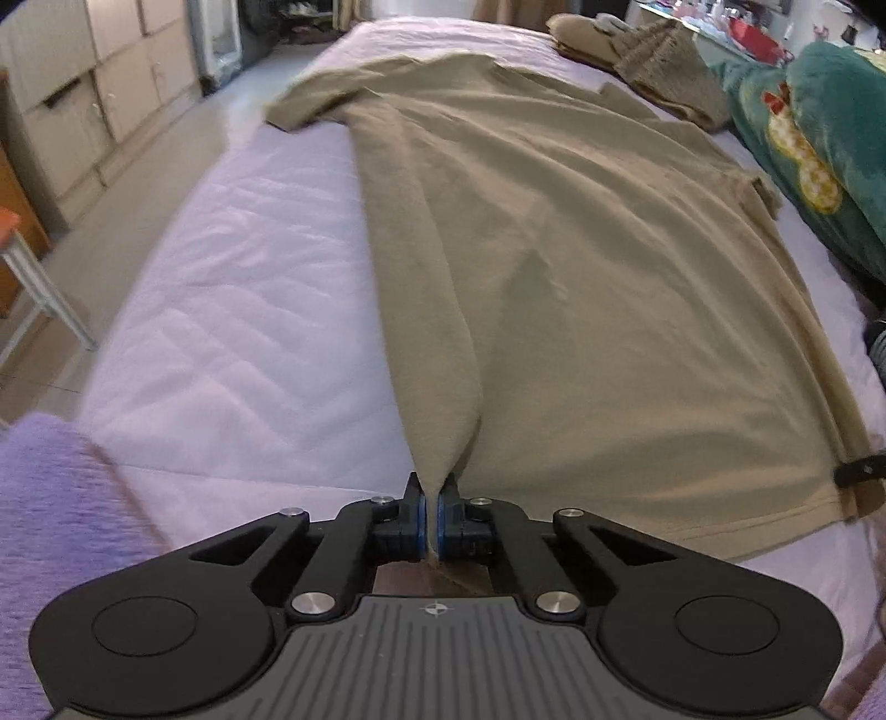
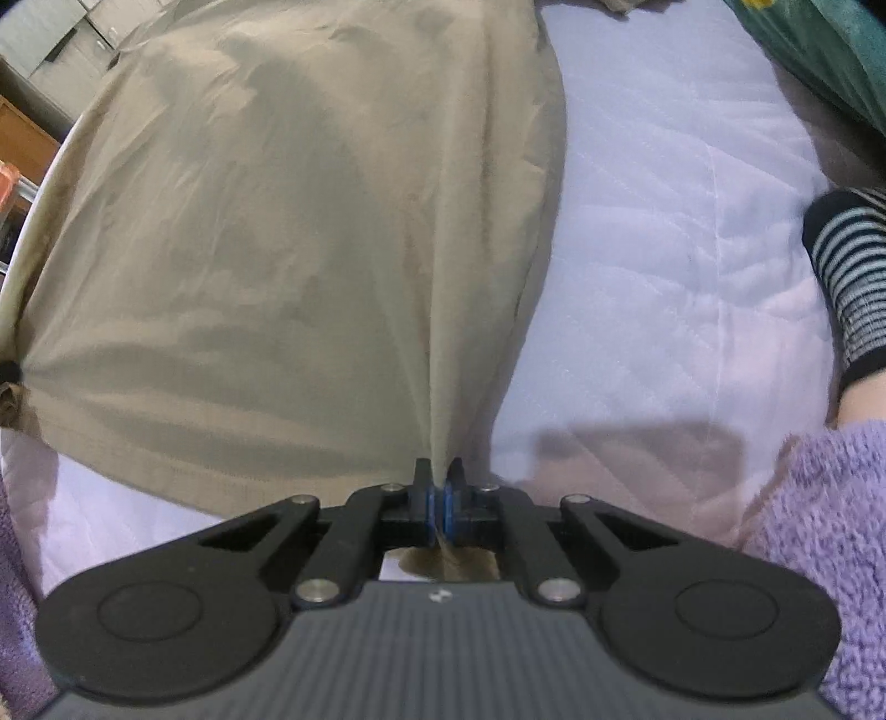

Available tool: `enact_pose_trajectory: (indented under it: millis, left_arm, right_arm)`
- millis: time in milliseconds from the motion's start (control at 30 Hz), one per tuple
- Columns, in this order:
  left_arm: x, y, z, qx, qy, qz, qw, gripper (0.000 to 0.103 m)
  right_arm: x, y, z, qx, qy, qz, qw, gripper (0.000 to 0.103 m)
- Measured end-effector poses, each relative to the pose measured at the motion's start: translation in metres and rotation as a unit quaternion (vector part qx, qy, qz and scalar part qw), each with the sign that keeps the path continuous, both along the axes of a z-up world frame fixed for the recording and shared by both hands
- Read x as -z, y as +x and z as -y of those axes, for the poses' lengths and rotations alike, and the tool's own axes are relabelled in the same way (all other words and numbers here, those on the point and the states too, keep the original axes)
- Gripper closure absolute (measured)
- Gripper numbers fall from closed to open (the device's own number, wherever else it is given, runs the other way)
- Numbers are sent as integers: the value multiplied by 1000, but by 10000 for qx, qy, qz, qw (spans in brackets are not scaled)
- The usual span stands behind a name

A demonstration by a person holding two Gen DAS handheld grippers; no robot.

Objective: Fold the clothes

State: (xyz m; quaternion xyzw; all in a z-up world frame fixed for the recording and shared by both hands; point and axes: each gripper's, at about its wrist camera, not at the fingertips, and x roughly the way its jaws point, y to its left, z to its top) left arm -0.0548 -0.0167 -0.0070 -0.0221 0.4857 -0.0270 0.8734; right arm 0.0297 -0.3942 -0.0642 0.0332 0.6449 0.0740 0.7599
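An olive-tan T-shirt (image 1: 581,232) lies spread lengthwise on a bed with a lilac quilted cover (image 1: 232,310). My left gripper (image 1: 432,498) is shut on the shirt's near left hem corner, and the cloth rises in a taut ridge from its jaws. My right gripper (image 2: 438,487) is shut on the near right hem corner of the same shirt (image 2: 288,232), with cloth bunched behind its pads. The right gripper's tip also shows in the left wrist view (image 1: 861,471) at the shirt's right edge. One sleeve (image 1: 310,97) lies at the far left.
A pile of folded tan clothes (image 1: 642,50) sits at the bed's far end. A green blanket (image 1: 819,138) lies along the right side. A foot in a striped sock (image 2: 853,282) rests on the bed at right. Cabinets (image 1: 94,94) and floor are to the left.
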Motion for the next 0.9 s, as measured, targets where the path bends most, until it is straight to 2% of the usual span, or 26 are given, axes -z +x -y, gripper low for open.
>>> enact_pose_trajectory:
  millis: [100, 167, 233, 300, 433, 467, 533, 600, 667, 733, 833, 867, 900]
  left_arm:
    - [-13, -6, -28, -187, 15, -43, 9998, 99]
    - [-17, -11, -42, -231, 61, -169, 9996, 99]
    - [-17, -16, -44, -88, 289, -284, 9991, 99]
    - [-15, -17, -39, 130, 417, -497, 9978, 97]
    - [-9, -20, -34, 577, 947, -939, 9894, 91]
    - [-14, -22, -41, 492, 885, -880, 9910, 91]
    - [-35, -23, -54, 251, 574, -639, 9960, 91]
    - [-64, -18, -54, 103, 509, -65, 9986, 91]
    - [-89, -6, -43, 55, 404, 550, 9977, 90]
    - [-103, 14, -27, 83, 130, 902, 9958, 89]
    - [-107, 41, 1, 271, -301, 1105, 9930, 88]
    - [-100, 48, 12, 376, -289, 1110, 9927, 86]
    - [-89, 54, 25, 498, -188, 1043, 9931, 82]
  right_arm:
    - [1, -4, 5, -105, 24, -406, 9991, 99]
    - [4, -11, 0, -363, -57, -707, 9968, 98]
    - [12, -17, -11, -604, -70, -1048, 9926, 98]
    - [15, -12, -17, -753, -173, -1151, 9903, 97]
    - [19, -8, -20, -1045, -149, -1551, 9822, 92]
    - [15, -6, -19, -1016, -83, -1485, 9836, 88]
    - [6, 0, -15, -940, 57, -1323, 9867, 72]
    - [-17, 21, -5, -567, 386, -768, 9947, 34]
    - [-37, 50, 11, 12, 562, -154, 9983, 18]
    - [-55, 83, 29, 634, 725, 363, 9947, 16]
    - [-71, 125, 103, 1606, 1136, 960, 9757, 15]
    - [-70, 142, 114, 1918, 1240, 1113, 9672, 13]
    - [-59, 150, 106, 2117, 1293, 1150, 9619, 12]
